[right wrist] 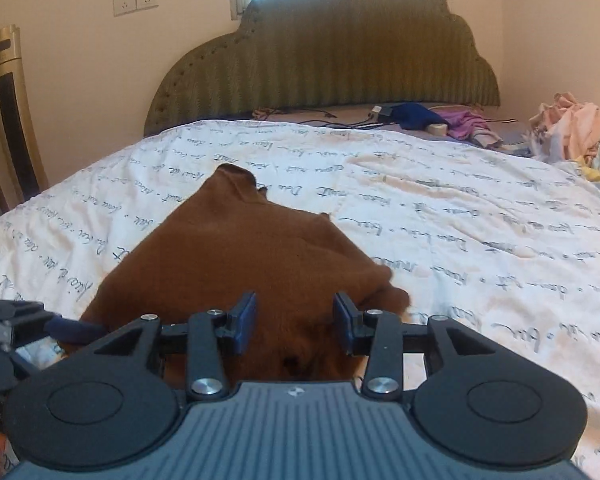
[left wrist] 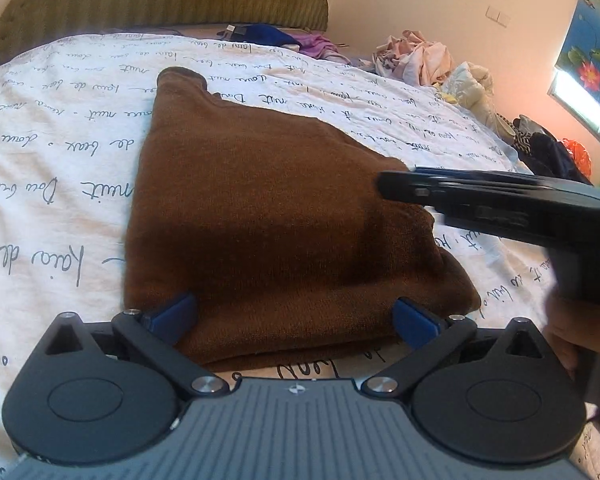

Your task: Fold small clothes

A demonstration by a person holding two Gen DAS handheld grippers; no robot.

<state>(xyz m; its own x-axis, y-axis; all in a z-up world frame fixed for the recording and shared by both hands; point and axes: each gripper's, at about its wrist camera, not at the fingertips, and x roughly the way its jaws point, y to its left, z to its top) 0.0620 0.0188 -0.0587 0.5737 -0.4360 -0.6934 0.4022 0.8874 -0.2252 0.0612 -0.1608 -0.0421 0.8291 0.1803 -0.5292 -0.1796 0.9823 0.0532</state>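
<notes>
A brown knitted garment (left wrist: 260,208) lies folded on the white bedspread with script print (left wrist: 60,152), its narrow end pointing towards the headboard. My left gripper (left wrist: 296,316) stands open and wide at the garment's near edge, and the fabric spans the gap between its blue fingers (left wrist: 176,314) without being pinched. My right gripper (right wrist: 296,320) is open over the near right part of the garment (right wrist: 228,256); brown fabric shows between its pads, which do not press on it. In the left wrist view the right gripper (left wrist: 396,188) reaches in from the right. One blue finger of the left gripper (right wrist: 72,328) shows at the right wrist view's left edge.
A green padded headboard (right wrist: 324,64) closes the far end of the bed. Blue and purple clothes (right wrist: 440,120) lie near it, and a heap of pale laundry (left wrist: 420,60) sits at the far right. A tall gold fan heater (right wrist: 12,112) stands left of the bed.
</notes>
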